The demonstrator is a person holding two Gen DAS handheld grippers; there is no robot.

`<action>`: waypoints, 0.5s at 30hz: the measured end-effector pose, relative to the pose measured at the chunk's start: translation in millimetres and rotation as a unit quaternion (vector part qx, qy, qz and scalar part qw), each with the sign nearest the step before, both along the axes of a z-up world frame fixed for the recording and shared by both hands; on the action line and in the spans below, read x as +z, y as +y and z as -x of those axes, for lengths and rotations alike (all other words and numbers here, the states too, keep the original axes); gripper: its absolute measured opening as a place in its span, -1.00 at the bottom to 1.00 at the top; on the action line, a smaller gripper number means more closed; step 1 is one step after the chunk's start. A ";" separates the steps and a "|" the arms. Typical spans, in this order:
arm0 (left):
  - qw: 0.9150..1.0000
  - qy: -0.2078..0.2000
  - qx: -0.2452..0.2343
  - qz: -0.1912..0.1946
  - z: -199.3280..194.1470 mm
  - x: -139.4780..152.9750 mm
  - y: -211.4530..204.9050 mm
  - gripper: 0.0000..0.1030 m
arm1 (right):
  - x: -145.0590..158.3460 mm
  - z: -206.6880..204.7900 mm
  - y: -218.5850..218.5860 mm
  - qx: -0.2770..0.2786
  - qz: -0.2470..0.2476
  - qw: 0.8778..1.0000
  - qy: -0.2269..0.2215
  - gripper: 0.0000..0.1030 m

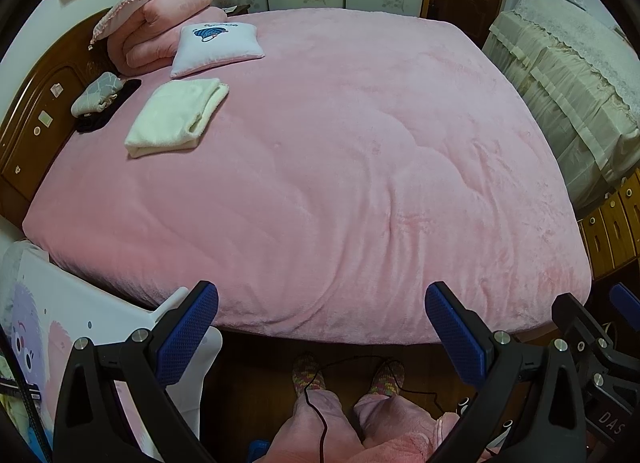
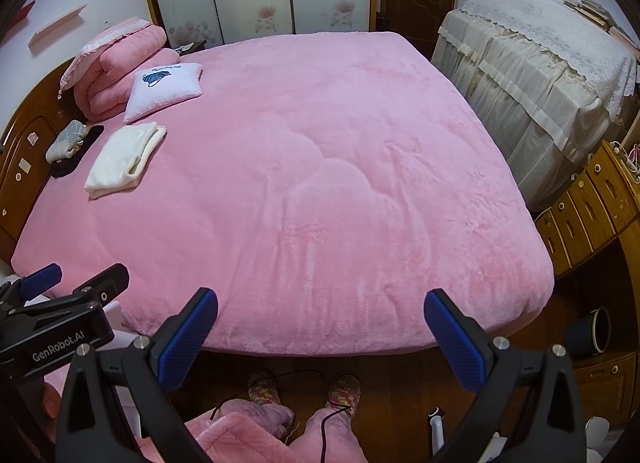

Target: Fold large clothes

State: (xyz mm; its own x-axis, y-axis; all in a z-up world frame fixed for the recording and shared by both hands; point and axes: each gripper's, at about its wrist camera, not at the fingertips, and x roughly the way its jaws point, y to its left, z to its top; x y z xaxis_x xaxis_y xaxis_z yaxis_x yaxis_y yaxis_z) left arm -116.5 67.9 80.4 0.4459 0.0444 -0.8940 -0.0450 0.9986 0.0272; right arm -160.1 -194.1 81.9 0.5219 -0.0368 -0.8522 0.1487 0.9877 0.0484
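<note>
Left gripper (image 1: 322, 319): fingers spread wide, nothing between them, held over the near edge of the bed (image 1: 360, 167).
Right gripper (image 2: 322, 321): fingers likewise released and empty, beside the left one.
Garment: one cream piece (image 1: 176, 117), already folded, lies flat on the bed's far left near the headboard (image 1: 36, 111), well apart from both grippers. Just beside it: a grey-patterned bundle (image 1: 96, 93) on a dark item (image 1: 110, 111). Whether either awaits folding cannot be told.
Pillow (image 1: 218, 47) and rolled pink quilt (image 1: 168, 29) behind it.
Cable (image 1: 316, 395): runs across the floor at the person's slippers (image 1: 308, 373).
Risks, as judged:
- long reach over the bed, so a finger may catch the plush cover and drag it;
- a careless pinch could undo the cream fold;
- cable may snag a foot.
</note>
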 end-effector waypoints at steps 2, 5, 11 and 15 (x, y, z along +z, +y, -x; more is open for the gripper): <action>1.000 0.000 -0.001 0.000 -0.6 -0.1 1.4 0.99 | -0.6 0.0 -1.5 0.001 0.000 1.000 0.001 1.00; 1.000 0.001 0.000 0.000 0.1 -0.4 -0.9 0.99 | -0.2 0.0 0.2 0.001 0.000 1.000 0.001 1.00; 1.000 0.003 -0.007 0.001 -3.9 -1.6 7.2 0.99 | -1.0 -2.1 -3.7 0.004 0.002 1.000 0.001 1.00; 1.000 0.003 -0.009 0.000 -4.8 -1.9 9.1 0.99 | -0.9 -1.9 -2.8 0.004 0.001 1.000 0.002 1.00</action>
State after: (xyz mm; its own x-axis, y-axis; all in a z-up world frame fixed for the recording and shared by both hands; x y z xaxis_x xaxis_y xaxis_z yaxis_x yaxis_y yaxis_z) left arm -111.7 77.0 78.5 0.4411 0.0360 -0.8968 -0.0265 0.9993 0.0271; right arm -158.1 -196.9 81.0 0.5186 -0.0351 -0.8543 0.1418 0.9889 0.0454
